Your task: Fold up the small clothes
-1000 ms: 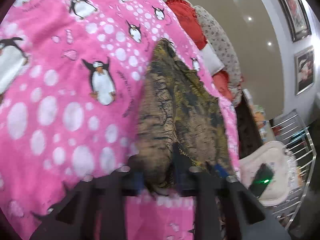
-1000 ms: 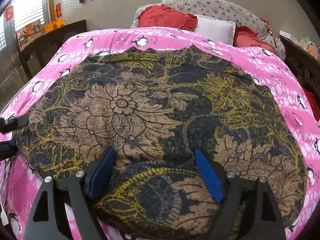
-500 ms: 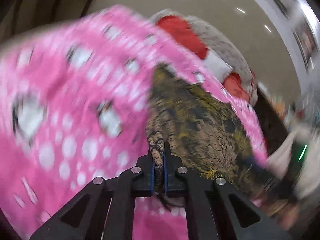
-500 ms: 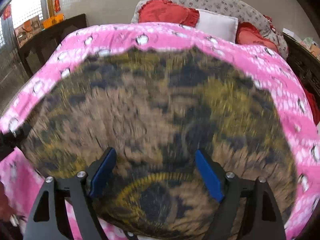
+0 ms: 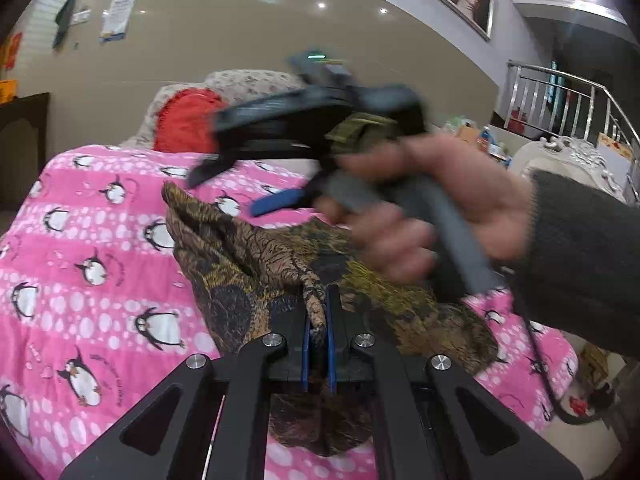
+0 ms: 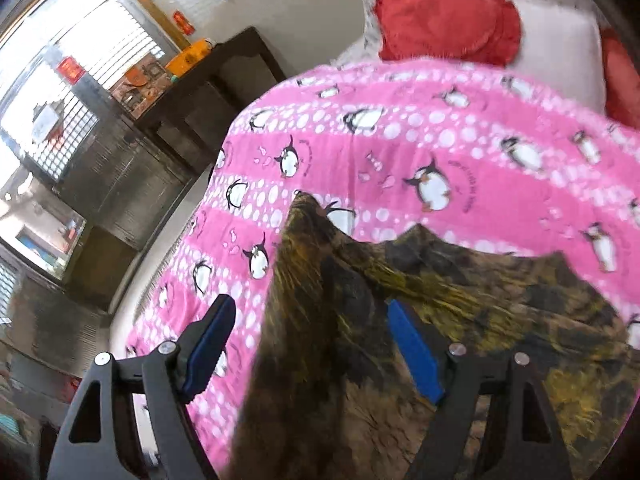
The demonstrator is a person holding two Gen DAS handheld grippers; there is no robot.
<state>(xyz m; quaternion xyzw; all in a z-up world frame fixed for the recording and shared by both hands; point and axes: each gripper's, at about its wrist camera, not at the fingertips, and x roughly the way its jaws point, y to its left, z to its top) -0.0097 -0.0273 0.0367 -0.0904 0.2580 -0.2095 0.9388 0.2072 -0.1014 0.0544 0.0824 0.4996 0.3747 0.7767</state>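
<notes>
cloth [image 5: 256,280]: a thin garment with brown, black and yellow flower print. it lies on the pink blanket [image 5: 80,248] of the bed, near the front edge, and one side is lifted up in a ridge.
left gripper [image 5: 318,330]: fully closed on a bunched edge of the cloth. the fabric is pinched between the blue pads and hangs in folds from there.
right gripper [image 6: 312,354]: jaws wide apart, nothing pressed between them. it hovers over the raised part of the cloth. in the left view the hand [image 5: 432,208] holds it above the bed.
how it handles: i judge it light, very soft and limp. it has no stiffness, so it sags and wrinkles where it is not supported. not fragile, perhaps a little slippery.
where to hold: better at an edge or corner, with some layers gathered, as the left one does. a second hold on the far corner [image 6: 300,200] would keep the fold straight.
risk: a thin pinch may slip out when pulled.
</notes>
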